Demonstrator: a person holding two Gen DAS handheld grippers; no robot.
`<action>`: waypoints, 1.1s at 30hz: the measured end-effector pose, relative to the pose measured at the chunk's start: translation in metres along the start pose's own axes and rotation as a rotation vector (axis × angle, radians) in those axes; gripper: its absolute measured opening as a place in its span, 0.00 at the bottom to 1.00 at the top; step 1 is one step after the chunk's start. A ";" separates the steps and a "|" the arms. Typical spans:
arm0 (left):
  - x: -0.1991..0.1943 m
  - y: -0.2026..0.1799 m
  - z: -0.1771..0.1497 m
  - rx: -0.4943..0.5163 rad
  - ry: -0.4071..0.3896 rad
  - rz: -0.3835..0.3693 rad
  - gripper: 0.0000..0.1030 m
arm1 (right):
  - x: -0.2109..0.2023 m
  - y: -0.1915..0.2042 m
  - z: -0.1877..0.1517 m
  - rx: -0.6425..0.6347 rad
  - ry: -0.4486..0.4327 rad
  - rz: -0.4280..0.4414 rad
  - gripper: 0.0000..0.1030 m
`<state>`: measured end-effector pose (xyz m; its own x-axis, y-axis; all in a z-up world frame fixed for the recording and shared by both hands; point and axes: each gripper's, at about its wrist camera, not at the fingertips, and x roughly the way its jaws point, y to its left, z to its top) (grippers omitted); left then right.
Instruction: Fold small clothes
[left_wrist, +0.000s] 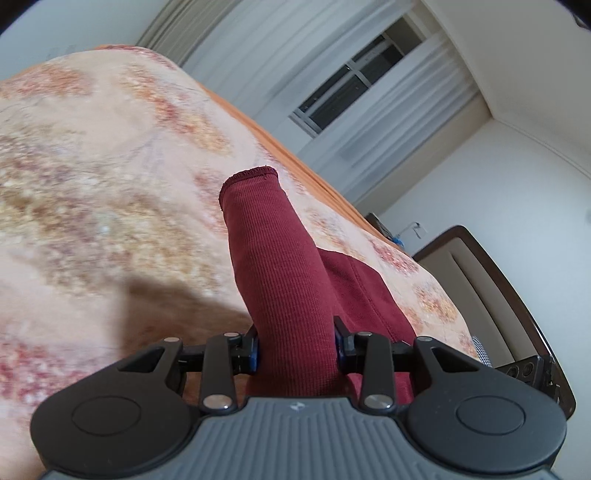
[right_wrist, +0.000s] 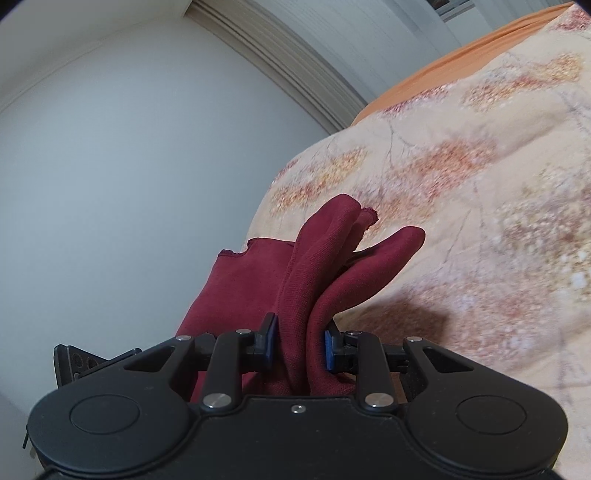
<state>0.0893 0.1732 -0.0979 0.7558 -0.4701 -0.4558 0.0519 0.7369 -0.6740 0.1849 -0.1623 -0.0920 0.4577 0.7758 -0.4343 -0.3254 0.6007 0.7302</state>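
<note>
garment: dark red ribbed knit (left_wrist: 280, 266) | bunched, lifted | above floral bedspread (left_wrist: 92, 184)

Bedroom surroundings
Floral bedspread (left_wrist: 110, 177) over orange sheet (right_wrist: 461, 55); white curtains (left_wrist: 388, 122) flanking window (left_wrist: 351, 85); dark-framed headboard (left_wrist: 491, 280).

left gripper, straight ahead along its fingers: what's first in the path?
Past the red garment clamped in the left gripper, likely the floral bedspread: the fingers point down onto it. Nothing else lies between, though depth is hard to judge.
</note>
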 end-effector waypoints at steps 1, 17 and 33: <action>-0.003 0.006 0.000 -0.003 -0.004 0.009 0.37 | 0.008 0.003 0.000 -0.002 0.010 0.004 0.25; 0.007 0.086 0.101 -0.041 -0.128 0.104 0.38 | 0.167 0.030 0.072 -0.083 0.080 0.033 0.26; 0.064 0.137 0.079 -0.022 -0.030 0.260 0.50 | 0.207 -0.025 0.044 -0.035 0.172 -0.060 0.34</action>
<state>0.1967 0.2824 -0.1734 0.7606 -0.2516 -0.5984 -0.1606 0.8202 -0.5490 0.3240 -0.0250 -0.1766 0.3301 0.7578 -0.5628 -0.3314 0.6513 0.6826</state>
